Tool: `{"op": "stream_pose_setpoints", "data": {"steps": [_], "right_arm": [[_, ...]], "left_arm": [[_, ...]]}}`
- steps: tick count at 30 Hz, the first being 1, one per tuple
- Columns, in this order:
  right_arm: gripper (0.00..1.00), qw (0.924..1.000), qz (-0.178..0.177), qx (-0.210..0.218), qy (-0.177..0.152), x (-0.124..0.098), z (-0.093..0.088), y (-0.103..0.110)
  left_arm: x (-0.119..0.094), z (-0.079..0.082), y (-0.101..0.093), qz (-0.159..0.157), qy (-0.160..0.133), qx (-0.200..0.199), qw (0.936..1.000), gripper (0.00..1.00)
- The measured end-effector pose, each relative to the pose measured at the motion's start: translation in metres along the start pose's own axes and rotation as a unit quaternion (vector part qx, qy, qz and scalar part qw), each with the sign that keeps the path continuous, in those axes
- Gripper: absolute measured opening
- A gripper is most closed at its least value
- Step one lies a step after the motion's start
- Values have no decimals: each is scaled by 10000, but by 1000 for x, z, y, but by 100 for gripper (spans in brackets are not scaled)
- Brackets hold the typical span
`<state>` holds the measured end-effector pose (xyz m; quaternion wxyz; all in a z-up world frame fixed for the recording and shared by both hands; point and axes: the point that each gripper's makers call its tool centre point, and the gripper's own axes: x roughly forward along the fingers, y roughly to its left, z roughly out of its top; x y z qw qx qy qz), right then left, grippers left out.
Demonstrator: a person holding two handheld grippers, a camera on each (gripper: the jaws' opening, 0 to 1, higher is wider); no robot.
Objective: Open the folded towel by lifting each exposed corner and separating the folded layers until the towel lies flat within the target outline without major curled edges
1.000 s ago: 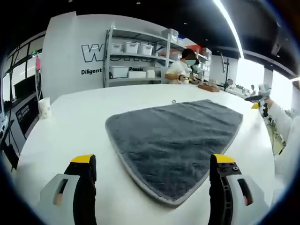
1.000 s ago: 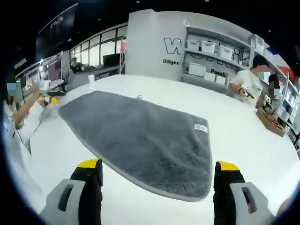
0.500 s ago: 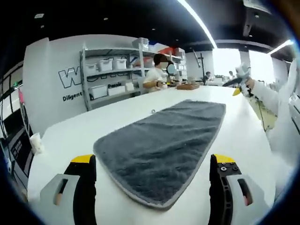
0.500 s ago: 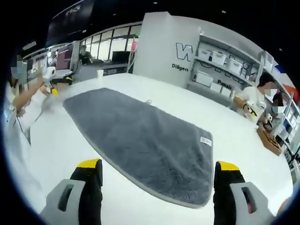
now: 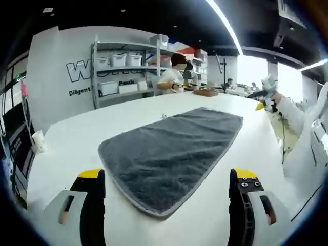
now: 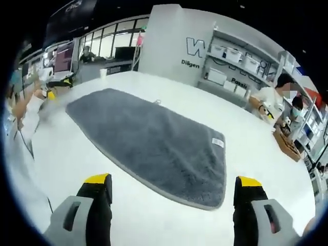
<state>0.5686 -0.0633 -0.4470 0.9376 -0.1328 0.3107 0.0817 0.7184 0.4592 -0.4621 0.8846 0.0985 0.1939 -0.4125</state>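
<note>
A grey towel (image 5: 169, 151) lies spread flat on the white table (image 5: 77, 138), its near corner between my left gripper's jaws but well ahead of them. My left gripper (image 5: 166, 179) is open, held above the table with nothing in it. In the right gripper view the same towel (image 6: 148, 141) stretches from far left to near right, with a small white label (image 6: 218, 142) near its right edge. My right gripper (image 6: 173, 184) is open and empty, short of the towel's near edge. The other gripper (image 6: 48, 84) shows at far left in a hand.
Shelving with white bins (image 5: 123, 64) stands behind the table. A person (image 5: 171, 77) works at the far side, near a wooden tray (image 5: 205, 93). A white cup (image 5: 37, 141) sits at the table's left edge. A small object (image 6: 158, 102) lies by the towel's far edge.
Both views have shifted with the hands. The towel lies the same, flat on the table. Both grippers stay open and empty.
</note>
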Motion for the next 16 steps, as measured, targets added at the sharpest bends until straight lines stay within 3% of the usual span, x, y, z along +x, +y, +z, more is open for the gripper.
{"op": "stream_pose_setpoints", "data": {"steps": [12,16], "right_arm": [[100,9997,-51,117,225,-7,-12,-4],[100,9996,-34,178,226,-7,-19,-5]], "left_arm": [[-8,2,-16,148,483,137,9986,99],[-8,6,-19,150,510,164,9985,99]]}}
